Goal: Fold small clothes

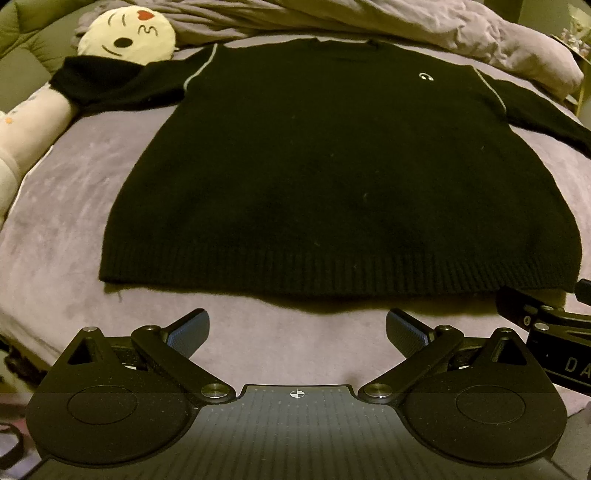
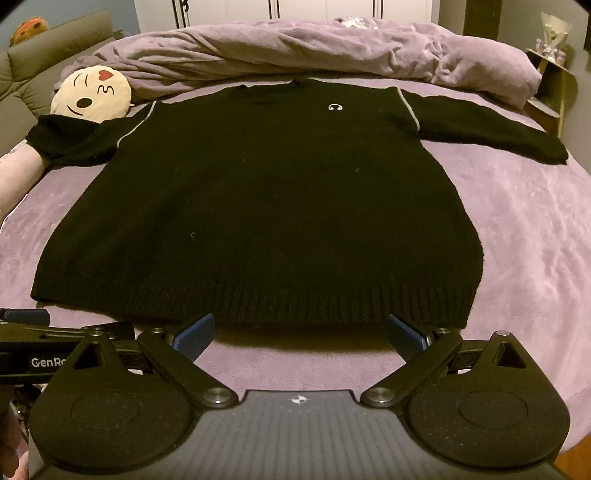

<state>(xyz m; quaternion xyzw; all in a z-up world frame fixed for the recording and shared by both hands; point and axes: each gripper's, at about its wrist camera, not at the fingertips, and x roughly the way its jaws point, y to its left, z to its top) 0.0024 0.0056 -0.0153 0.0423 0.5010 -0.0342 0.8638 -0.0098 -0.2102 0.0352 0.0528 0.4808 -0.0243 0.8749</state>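
One black knit sweater (image 1: 332, 173) is seen, laid flat and face up at frame centre on the purple bed (image 1: 66, 221), both sleeves spread outward, ribbed hem nearest the cameras. Pale piping at each shoulder, one small white chest logo (image 1: 426, 76). One emoji cushion (image 1: 127, 33) at upper left. Two tools: left tool (image 1: 297, 328) and right tool (image 2: 299, 334), both spread wide, nothing gripped, just short of the hem.

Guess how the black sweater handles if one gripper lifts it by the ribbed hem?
Black sweater lies flat and limp, so it will likely drape and sag. The fuzzy knit probably drags on the purple bedspread. Its spread sleeves will probably trail.
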